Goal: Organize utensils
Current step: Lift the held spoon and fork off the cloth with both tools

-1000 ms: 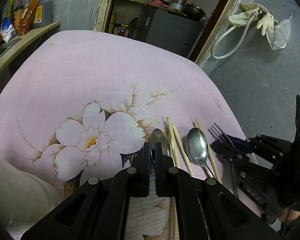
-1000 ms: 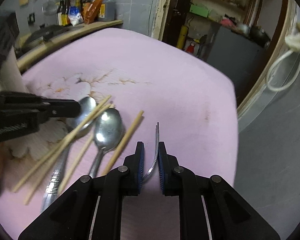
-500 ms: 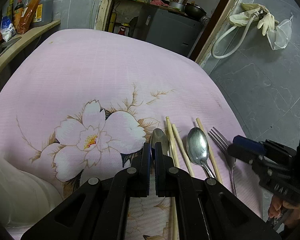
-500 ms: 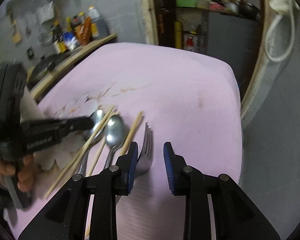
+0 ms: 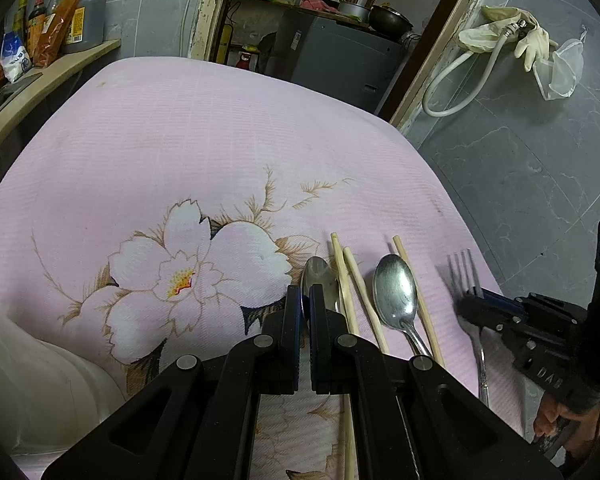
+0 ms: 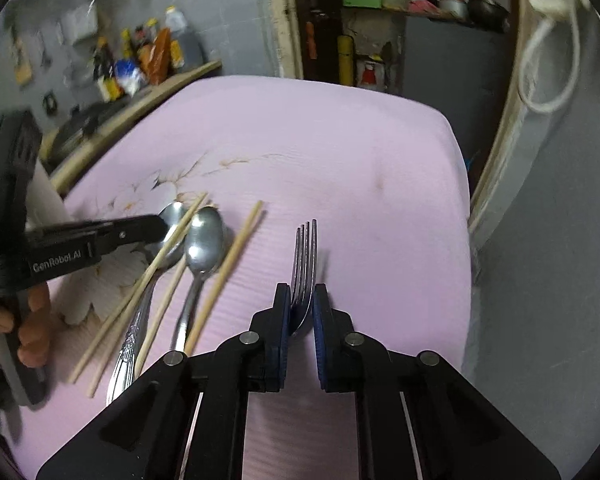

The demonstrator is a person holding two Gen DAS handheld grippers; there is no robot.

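On the pink flowered tablecloth (image 5: 220, 140) several utensils lie side by side: a left spoon (image 5: 318, 276), wooden chopsticks (image 5: 342, 276), a second spoon (image 5: 394, 292), one more chopstick (image 5: 416, 280) and a fork (image 5: 466, 276) at the far right. My left gripper (image 5: 305, 300) is shut, its tips at the left spoon's bowl (image 6: 172, 216); a pinch on it cannot be told. My right gripper (image 6: 302, 308) is closing its jaws around the fork's neck (image 6: 306, 256), and the blue pads touch it on both sides. The fork's handle is hidden under the fingers.
A white container (image 5: 20, 360) stands at the near left. Bottles and packets (image 5: 40, 20) fill a wooden shelf at the far left. The table's right edge (image 6: 462, 240) drops to a grey floor just beyond the fork. A hose and gloves (image 5: 508, 36) hang on the wall.
The right gripper let the fork go, rolled, and came back around its neck. The fork now lies a little further right of the chopstick. The left gripper stayed put.
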